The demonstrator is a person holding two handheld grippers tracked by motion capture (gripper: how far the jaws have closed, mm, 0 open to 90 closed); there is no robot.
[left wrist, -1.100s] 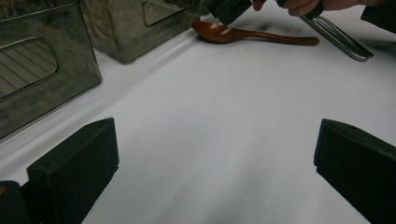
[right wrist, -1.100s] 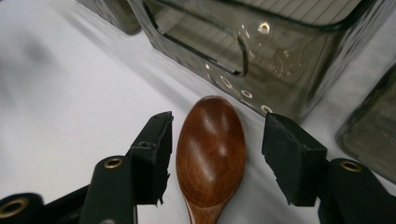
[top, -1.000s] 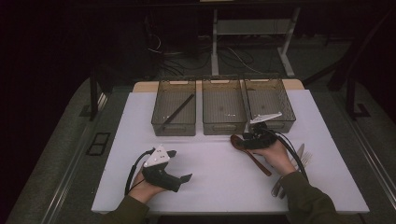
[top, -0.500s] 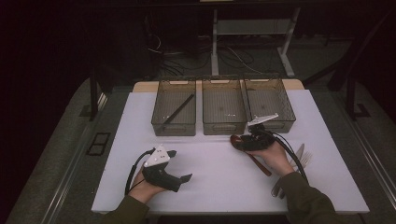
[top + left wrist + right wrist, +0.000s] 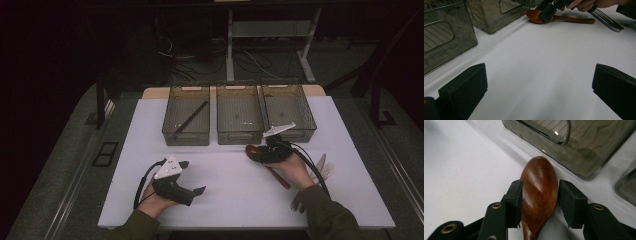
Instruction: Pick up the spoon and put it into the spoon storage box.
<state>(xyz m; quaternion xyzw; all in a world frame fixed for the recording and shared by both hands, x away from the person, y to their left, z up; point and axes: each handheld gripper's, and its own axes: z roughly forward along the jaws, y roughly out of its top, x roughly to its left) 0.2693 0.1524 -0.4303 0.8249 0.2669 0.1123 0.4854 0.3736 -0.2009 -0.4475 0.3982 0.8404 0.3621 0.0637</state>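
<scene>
1. Spoon (image 5: 539, 192) lies on the white table (image 5: 230, 185) just in front of the middle bin (image 5: 238, 114); the right gripper (image 5: 539, 203) has its jaws at both edges of the bowl, and lifting looks not yet done.
2. Left gripper (image 5: 172, 181) rests apart, jaws wide and empty.
3. Sorting seems barely begun: the left bin (image 5: 186, 116) holds one dark stick (image 5: 191, 116).
4. Count: three bins, one wooden spoon, some metal cutlery (image 5: 320, 167) by the right hand, number unclear.
</scene>
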